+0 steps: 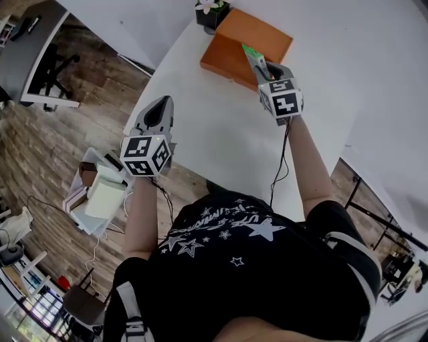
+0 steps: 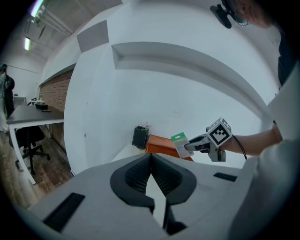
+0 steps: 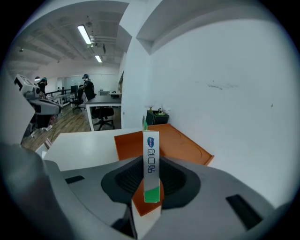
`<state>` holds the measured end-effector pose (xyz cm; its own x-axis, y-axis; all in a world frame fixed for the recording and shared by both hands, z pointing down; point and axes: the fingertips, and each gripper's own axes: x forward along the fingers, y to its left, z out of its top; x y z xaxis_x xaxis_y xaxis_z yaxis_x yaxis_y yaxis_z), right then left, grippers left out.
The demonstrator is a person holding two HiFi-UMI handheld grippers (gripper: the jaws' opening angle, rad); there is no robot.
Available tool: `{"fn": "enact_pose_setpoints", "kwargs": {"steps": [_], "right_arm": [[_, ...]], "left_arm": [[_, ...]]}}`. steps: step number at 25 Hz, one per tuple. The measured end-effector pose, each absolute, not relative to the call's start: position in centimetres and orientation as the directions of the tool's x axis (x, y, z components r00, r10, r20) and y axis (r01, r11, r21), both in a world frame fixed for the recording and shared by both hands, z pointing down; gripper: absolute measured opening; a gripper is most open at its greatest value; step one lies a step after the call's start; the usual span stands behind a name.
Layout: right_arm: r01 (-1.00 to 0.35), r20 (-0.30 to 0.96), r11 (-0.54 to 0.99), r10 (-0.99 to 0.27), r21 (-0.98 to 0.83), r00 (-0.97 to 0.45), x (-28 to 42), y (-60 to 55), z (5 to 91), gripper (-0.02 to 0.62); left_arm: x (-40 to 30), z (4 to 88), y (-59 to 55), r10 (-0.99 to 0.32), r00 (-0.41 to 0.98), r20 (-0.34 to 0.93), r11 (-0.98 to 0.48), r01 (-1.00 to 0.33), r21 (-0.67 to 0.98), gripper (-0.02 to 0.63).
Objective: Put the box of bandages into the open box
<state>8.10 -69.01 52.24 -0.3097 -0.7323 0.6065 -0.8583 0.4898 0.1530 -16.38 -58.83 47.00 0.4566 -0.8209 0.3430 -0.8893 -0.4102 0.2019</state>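
A slim white and green box of bandages (image 1: 253,58) stands upright in my right gripper (image 1: 258,68), which is shut on it just above the near edge of the shallow orange open box (image 1: 247,41). In the right gripper view the bandage box (image 3: 151,145) is pinched narrow side up between the jaws of that gripper (image 3: 152,165), with the orange box (image 3: 168,143) right beyond it. My left gripper (image 1: 162,101) hovers over the table's left edge, shut on nothing. Its view shows its gripper (image 2: 151,157), the orange box (image 2: 159,143) and the bandage box (image 2: 180,144).
A black pot with a small plant (image 1: 212,12) stands just behind the orange box on the white table (image 1: 221,140). A white wall runs along the right. On the wooden floor at left are a desk with a chair (image 1: 50,73) and a low cart (image 1: 100,194).
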Motion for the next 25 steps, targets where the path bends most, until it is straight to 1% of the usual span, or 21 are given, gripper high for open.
{"fn": "enact_pose_setpoints", "kwargs": {"steps": [5, 9, 21, 25], "right_arm": [[-0.783, 0.694, 0.58, -0.659, 0.223, -0.291, 7.7, -71.3, 55.6, 0.114], [-0.755, 0.732, 0.618, -0.616, 0.22, -0.291, 7.2, -72.3, 57.6, 0.114], [-0.675, 0.789, 0.699, -0.543, 0.235, -0.287, 5.0, -74.6, 58.7, 0.114], [-0.665, 0.786, 0.702, -0.55, 0.253, -0.282, 4.6, -75.7, 59.0, 0.114]], "left_arm": [[-16.1, 48.4, -61.3, -0.819, 0.447, 0.359, -0.395, -0.894, 0.211, 0.02], [-15.8, 49.9, -62.0, -0.811, 0.443, 0.382, -0.384, -0.896, 0.224, 0.02], [-16.1, 51.3, -61.2, -0.811, 0.416, 0.411, -0.352, -0.908, 0.226, 0.02], [-16.7, 51.7, -61.2, -0.821, 0.396, 0.411, -0.331, -0.917, 0.222, 0.02]]}}
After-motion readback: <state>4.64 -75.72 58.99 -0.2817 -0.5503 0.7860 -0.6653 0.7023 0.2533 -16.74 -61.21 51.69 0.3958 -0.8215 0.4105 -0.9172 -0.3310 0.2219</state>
